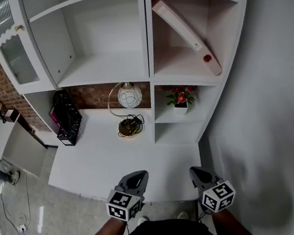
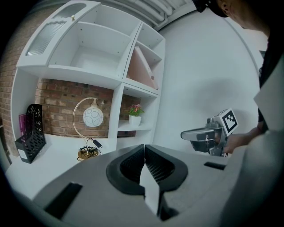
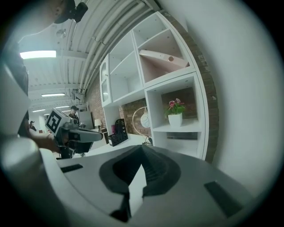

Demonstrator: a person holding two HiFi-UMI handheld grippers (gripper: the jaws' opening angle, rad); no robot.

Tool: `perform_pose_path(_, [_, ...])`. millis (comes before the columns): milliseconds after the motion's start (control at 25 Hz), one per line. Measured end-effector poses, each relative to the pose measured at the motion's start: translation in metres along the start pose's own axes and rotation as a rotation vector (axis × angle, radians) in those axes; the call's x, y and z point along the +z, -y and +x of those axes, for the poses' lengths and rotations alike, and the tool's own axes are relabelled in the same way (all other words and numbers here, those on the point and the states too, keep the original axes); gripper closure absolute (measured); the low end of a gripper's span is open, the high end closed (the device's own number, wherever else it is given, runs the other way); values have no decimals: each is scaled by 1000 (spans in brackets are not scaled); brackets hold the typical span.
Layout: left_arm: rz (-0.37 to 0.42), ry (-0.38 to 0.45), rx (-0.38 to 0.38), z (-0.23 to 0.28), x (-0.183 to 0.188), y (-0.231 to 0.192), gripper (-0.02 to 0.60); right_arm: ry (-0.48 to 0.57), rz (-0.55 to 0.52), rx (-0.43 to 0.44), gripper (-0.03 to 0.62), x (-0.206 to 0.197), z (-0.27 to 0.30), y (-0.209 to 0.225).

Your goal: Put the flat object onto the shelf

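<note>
We look steeply down at a white shelf unit [image 1: 149,61] standing on a white counter [image 1: 104,159], with a red brick wall [image 1: 88,96] showing behind its lower openings. At the bottom of the head view we hold the left hand-held gripper [image 1: 137,175] and the right hand-held gripper [image 1: 196,171] side by side, both low over the near edge of the counter and well apart from the shelves. Each carries a cube with black and white square markers at its rear. In the left gripper view the two dark ribbed jaws meet along a single line with nothing between them, and the right gripper view shows the same: both hand-held grippers are fully closed and hold nothing. The flat object [image 1: 184,30], a pale pink board, is in the upper right compartment of the shelf unit. It leans tilted there, its upper end against the top left corner of the compartment and its lower end resting on the shelf near the right wall; a small red spot [image 1: 207,58] shows near the lower end. In the compartment below stands a small potted plant with red flowers [image 1: 181,98]. On the counter, under the wide left shelf, are a lamp with a round white globe [image 1: 129,95] in a metal hoop and a black file rack [image 1: 66,119] at the left end. A glass-fronted door [image 1: 12,48] closes the upper left corner of the unit.
</note>
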State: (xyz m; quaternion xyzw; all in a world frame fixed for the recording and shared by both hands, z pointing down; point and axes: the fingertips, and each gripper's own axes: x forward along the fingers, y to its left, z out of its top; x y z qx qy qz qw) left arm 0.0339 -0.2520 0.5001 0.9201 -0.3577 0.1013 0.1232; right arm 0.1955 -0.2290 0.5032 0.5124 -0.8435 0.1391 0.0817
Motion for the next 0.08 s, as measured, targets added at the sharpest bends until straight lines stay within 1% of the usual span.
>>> perform_pose_path(80, [-2, 1, 2, 0, 0, -1, 575, 1, -2, 1, 589, 1, 0, 0])
